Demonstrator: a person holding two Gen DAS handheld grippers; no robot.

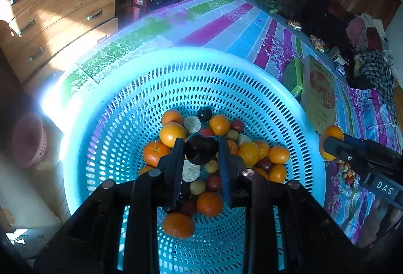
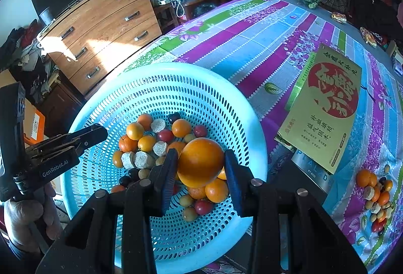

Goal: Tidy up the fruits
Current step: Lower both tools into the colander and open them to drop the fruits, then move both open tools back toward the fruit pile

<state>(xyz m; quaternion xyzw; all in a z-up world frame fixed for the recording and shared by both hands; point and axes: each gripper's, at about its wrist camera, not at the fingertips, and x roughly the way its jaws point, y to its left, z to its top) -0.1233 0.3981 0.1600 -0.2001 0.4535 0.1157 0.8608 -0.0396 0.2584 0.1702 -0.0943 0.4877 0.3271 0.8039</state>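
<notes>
A light blue perforated basket (image 1: 121, 107) (image 2: 221, 107) holds a heap of oranges, small red and yellow-green fruits, dark plums and pale cut chunks. Over the heap my left gripper (image 1: 201, 151) is shut on a dark plum (image 1: 201, 151). My right gripper (image 2: 200, 163) is shut on an orange (image 2: 200, 161) above the basket's near side. In the left wrist view the right gripper (image 1: 327, 145) appears at the right edge, with the orange (image 1: 331, 134) in it. The left gripper's body (image 2: 63, 148) juts in from the left in the right wrist view; its tips are not visible there.
A striped floral cloth (image 2: 252, 42) covers the table. A yellow box with a red emblem (image 2: 325, 107) lies right of the basket. A second pile of fruit (image 2: 376, 195) sits on the cloth at the near right. A wooden chest of drawers (image 1: 58, 9) stands behind, left.
</notes>
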